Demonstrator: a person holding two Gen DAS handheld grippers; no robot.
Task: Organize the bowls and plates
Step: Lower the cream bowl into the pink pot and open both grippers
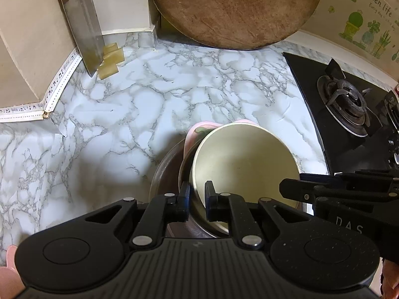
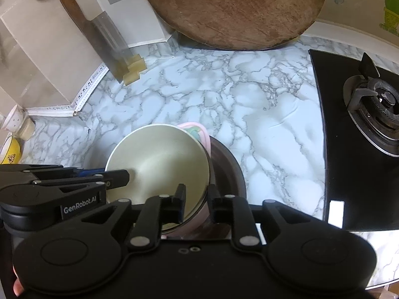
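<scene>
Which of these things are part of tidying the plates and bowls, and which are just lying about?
In the job:
- cream bowl, in both claws: left claw, right claw
- pink bowl under it
- dark plate below

Lying about:
- cleaver
- cutting board
- stove
- yellow bowl

Two grippers show, the left gripper [image 1: 195, 194] and the right gripper [image 2: 195, 196]. Three pieces of tableware sit nested together: one cream bowl [image 1: 245, 159], one pink bowl [image 2: 199, 134] and one dark plate [image 2: 229, 167]. There is one cleaver [image 1: 83, 28], one round wooden board [image 1: 234, 7], one stove [image 1: 349, 104] with two burners showing, and one yellow cup [image 2: 10, 149].
</scene>
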